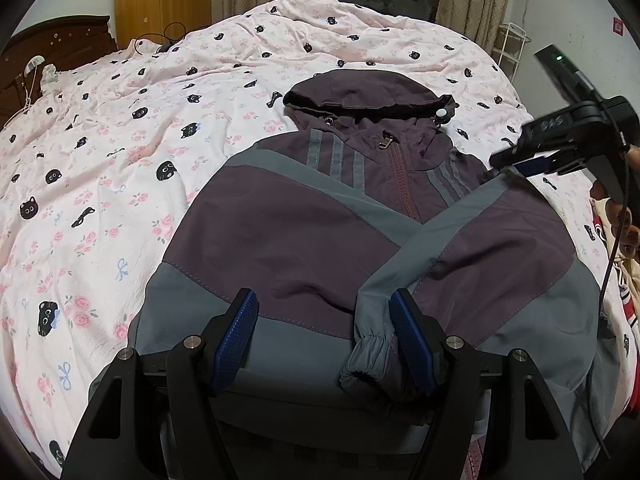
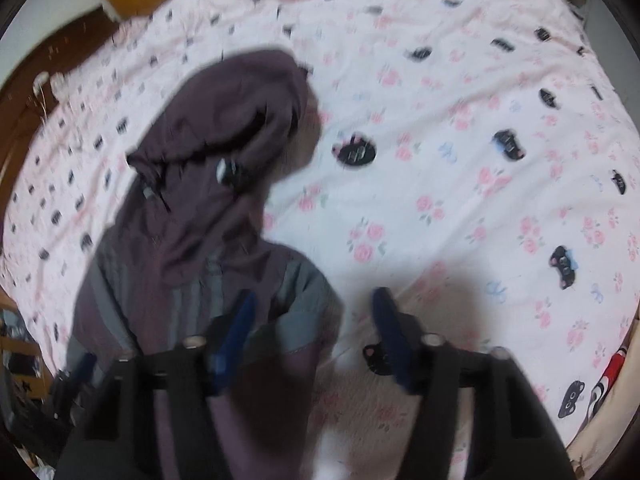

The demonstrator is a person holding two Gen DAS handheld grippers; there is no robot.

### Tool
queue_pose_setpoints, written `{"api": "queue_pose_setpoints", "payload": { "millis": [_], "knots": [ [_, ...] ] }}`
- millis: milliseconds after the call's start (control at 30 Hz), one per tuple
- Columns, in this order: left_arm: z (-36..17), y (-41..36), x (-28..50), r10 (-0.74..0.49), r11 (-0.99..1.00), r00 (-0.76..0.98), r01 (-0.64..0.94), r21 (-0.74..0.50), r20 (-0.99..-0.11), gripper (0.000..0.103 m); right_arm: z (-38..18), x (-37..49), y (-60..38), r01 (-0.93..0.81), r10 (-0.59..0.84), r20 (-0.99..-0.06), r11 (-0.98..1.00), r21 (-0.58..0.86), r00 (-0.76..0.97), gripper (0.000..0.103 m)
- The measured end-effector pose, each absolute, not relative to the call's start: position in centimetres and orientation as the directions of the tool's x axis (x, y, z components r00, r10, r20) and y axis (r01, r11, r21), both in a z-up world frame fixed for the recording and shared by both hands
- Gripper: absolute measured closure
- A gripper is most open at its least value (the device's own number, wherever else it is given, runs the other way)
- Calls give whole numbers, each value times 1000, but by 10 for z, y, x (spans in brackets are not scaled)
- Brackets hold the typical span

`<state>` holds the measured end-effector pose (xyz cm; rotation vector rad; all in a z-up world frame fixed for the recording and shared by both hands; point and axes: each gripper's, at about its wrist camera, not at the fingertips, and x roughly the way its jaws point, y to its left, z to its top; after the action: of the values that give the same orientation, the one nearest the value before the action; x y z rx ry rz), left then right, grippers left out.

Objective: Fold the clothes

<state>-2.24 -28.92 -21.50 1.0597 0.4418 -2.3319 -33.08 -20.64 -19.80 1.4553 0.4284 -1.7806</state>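
Note:
A purple and grey hooded jacket [image 1: 304, 232] lies face up on the bed, hood [image 1: 360, 88] pointing away. Both sleeves are folded across its front. The right sleeve's grey elastic cuff [image 1: 366, 356] rests between the fingers of my left gripper [image 1: 324, 320], against the right pad. That gripper is open over the jacket's lower part. My right gripper [image 2: 312, 320] is open too, hovering at the jacket's shoulder [image 2: 304, 292], one finger over fabric and one over the sheet. The right wrist view is blurred. The right gripper [image 1: 516, 158] also shows at the jacket's right shoulder, held by a hand.
The pink bedsheet [image 1: 120, 184] printed with black cats and roses covers the whole bed. A dark wooden headboard [image 1: 48, 52] and cables [image 1: 160, 40] are at the far left. Red and white cloth [image 1: 624, 300] lies at the right edge. Curtains and a white rack [image 1: 508, 48] stand behind.

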Motion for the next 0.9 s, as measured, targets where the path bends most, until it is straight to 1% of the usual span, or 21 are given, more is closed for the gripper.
{"api": "queue_pose_setpoints", "payload": {
  "millis": [67,100,133,200,267,433,567,700,733,800,833,867,900],
  "knots": [
    [-215,-289,-22,-335,-803,-548,592,-73,-766,39,-206,-328,-213,752,-318,-948,-631,189,-28,71],
    [-215,-289,-22,-335,-803,-548,592,-73,-766,39,-208,-327,-214,756,-308,-951,-628,183,-26,74],
    [-215,-289,-22,-335,-802,-548,592,-73,-767,39,-208,-325,-216,761,-302,-953,-625,177,-27,82],
    [-215,-290,-23,-335,-802,-548,593,-73,-767,39,-208,-323,-219,771,-283,-958,-619,150,-40,90],
    [-216,-290,-23,-335,-802,-547,593,-73,-767,39,-206,-322,-223,784,-256,-965,-611,114,-60,94],
    [-216,-290,-24,-335,-801,-546,594,-74,-768,39,-192,-314,-235,813,-202,-963,-581,-28,-177,101],
    [-216,-290,-24,-335,-801,-545,595,-73,-768,39,-193,-306,-245,836,-150,-960,-535,-121,-236,101],
    [-216,-290,-25,-335,-802,-544,594,-71,-770,39,-199,-304,-247,832,-131,-952,-529,-168,-276,101],
    [-217,-290,-25,-335,-802,-544,593,-70,-770,39,-198,-305,-243,820,-138,-944,-543,-182,-301,98],
    [-217,-290,-25,-334,-803,-544,592,-70,-770,39,-189,-306,-232,796,-167,-929,-579,-178,-329,81],
    [-217,-290,-25,-334,-802,-544,593,-71,-770,39,-179,-306,-222,788,-204,-920,-596,-154,-334,60],
    [-217,-290,-25,-335,-802,-543,593,-70,-770,39,-171,-304,-214,786,-233,-911,-603,-140,-341,43],
    [-217,-290,-25,-335,-801,-543,594,-70,-770,39,-161,-298,-204,789,-264,-898,-599,-133,-352,39]
  ]
}}
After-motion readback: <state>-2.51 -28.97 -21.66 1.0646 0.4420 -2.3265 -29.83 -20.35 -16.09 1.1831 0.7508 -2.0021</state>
